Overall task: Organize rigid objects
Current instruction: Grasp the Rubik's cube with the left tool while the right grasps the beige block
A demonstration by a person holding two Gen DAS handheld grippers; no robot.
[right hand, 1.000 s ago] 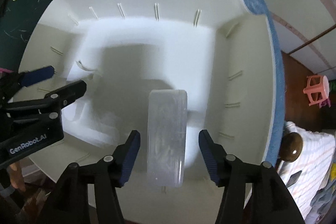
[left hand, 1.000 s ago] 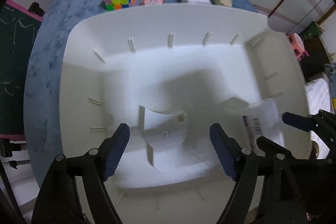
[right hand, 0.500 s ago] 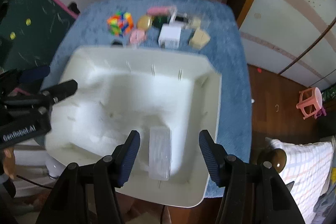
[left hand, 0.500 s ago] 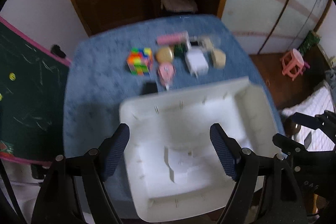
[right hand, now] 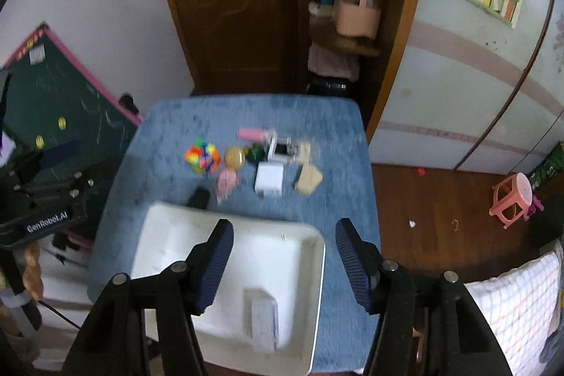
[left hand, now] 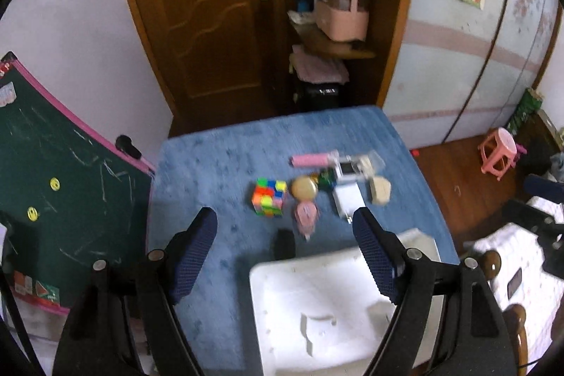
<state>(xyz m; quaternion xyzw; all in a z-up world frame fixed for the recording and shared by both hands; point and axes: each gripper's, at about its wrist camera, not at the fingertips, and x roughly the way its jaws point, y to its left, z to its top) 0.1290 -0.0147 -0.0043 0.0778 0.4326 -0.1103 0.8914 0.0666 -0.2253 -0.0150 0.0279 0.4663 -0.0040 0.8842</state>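
Note:
A white bin stands on the near part of the blue table. A clear plastic box lies inside it, and a white insert sits on its floor. My right gripper hovers high above the bin, its jaws opening with nothing between them. My left gripper is also high, open and empty. Beyond the bin lie a colourful cube, a gold round case, a pink item, a white block, a beige piece, a pink tube and a small black object.
A green chalkboard leans at the table's left. A brown door and a shelf with a pink basket are behind. A pink stool stands on the wooden floor at right, near a checked bedcover.
Both grippers have risen far above the bin and tilted up, so the whole table now shows. The clear box stayed in the bin. The right jaws stand a little wider.

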